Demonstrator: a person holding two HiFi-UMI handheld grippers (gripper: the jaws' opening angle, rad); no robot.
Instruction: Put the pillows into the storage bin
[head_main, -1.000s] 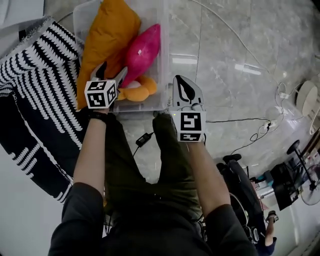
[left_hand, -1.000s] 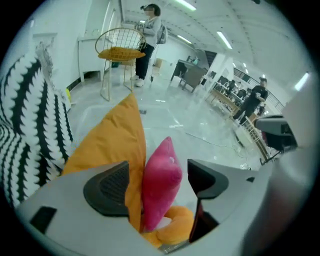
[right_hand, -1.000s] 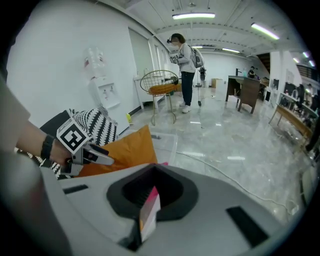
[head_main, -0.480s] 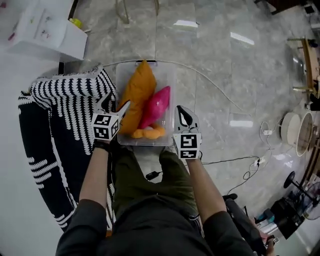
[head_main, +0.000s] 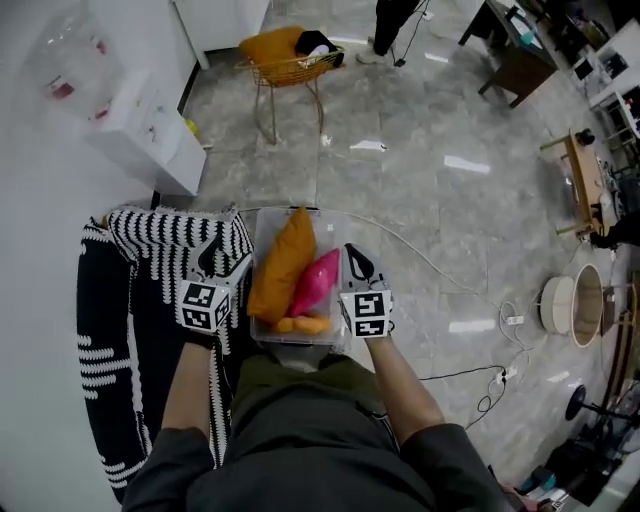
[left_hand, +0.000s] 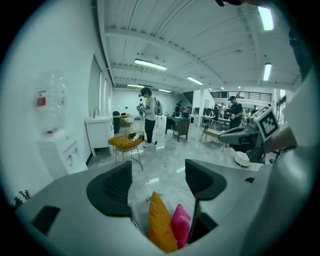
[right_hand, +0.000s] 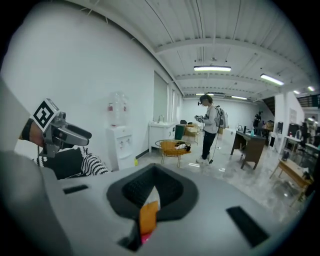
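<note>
Now, the L gripper (head_main: 226, 262) jaws stand apart w/ nothing between – they have just been closing a bit. The R gripper (head_main: 360, 265) jaws sit nearly together, also empty. Below and between the two lies the storage bin (head_main: 332, 226), w/ the orange pillow (head_main: 282, 262) and pink pillow (head_main: 315, 282) inside, long axes running away from the person. Left of the bin spreads a striped b/w textile (head_main: 150, 250) — nearer the L gripper, so if it goes in next, that hand prob. leads.
</note>
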